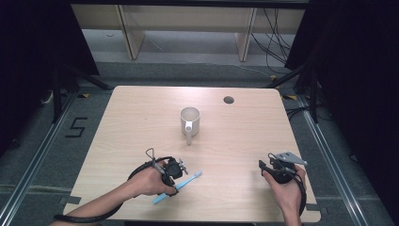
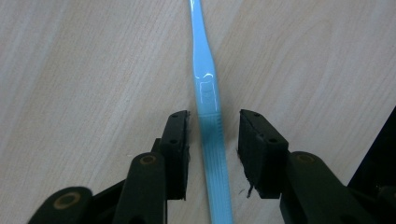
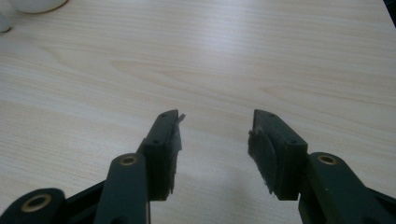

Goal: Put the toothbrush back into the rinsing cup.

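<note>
Fingers (image 2: 175, 154) of the left gripper (image 1: 175, 175) stood apart, one on each side of the toothbrush (image 2: 208, 116), not yet touching it. The ribbed part of the handle ran between them; a narrow gap showed on both sides in the left gripper view. Nothing was held.

Toothbrush: light blue, lying flat on the worktop (image 1: 141, 122) near the front edge, left of centre, slanting from lower left to upper right in the high view, head toward the mug.

Progress, as judged: the work looked to be at the very start of a pick-up. Gripper lined up over the handle; closing, lifting and carrying were all left. If the brush was meant for the mug, none of that was done.

Mug (image 1: 190, 120): white, upright near the middle of the worktop, well apart from the brush, handle toward the person. What could be seen of its inside looked empty; the bottom could not be made out.

Small round hole (image 1: 228, 100) in the worktop, beyond and right of the mug.

Right gripper (image 1: 274, 165): near the front right edge, fingers (image 3: 161, 149) wide apart, holding nothing, bare wood between them. It appeared idle.
</note>
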Demonstrator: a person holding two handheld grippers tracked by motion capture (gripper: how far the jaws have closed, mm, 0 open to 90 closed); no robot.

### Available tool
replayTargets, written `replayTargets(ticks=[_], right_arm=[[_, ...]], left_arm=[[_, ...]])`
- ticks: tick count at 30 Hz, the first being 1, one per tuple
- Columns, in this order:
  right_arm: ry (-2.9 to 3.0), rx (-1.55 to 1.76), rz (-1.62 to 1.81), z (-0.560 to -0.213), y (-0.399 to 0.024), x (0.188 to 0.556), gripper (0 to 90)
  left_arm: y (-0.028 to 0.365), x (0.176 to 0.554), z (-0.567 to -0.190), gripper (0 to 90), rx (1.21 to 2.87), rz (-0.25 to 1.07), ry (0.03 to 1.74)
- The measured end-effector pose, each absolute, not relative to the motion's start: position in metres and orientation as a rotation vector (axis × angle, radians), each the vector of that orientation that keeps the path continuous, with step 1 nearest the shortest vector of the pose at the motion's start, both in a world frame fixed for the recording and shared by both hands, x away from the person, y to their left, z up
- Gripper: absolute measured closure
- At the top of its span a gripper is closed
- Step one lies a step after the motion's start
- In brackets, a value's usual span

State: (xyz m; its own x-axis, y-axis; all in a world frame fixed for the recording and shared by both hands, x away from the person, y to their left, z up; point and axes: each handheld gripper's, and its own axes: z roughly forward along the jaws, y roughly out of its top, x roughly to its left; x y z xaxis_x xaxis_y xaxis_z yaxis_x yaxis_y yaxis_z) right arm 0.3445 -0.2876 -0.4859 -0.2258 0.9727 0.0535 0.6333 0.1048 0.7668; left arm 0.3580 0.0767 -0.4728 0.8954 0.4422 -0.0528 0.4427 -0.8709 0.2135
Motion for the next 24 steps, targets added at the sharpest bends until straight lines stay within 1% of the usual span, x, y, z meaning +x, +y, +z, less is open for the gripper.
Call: replayTargets(ticks=[5, 6, 12, 23, 24], right_arm=[[1.927, 1.522, 0.924, -0.4861, -0.2897, 0.3452, 52.6], [1.921, 1.572, 0.954, -0.4867, -0.2868, 0.3443, 52.6], [1.908, 1.576, 0.982, -0.4887, -0.2863, 0.3455, 52.6], [1.932, 1.546, 0.960, -0.4889, -0.2883, 0.3462, 52.5], [1.939, 1.542, 0.994, -0.4902, -0.2882, 0.3473, 52.4]], left_arm=[[0.0740, 0.3601, -0.4742, 65.1, 2.847, -0.011, 0.675], [0.0734, 0.3603, -0.4756, 66.8, 2.847, -0.026, 0.684], [0.0732, 0.3604, -0.4778, 68.9, 2.852, -0.033, 0.695], [0.0698, 0.3597, -0.4774, 74.3, 2.893, 0.012, 0.647], [0.0684, 0.3594, -0.4774, 76.5, 2.905, 0.029, 0.637]])
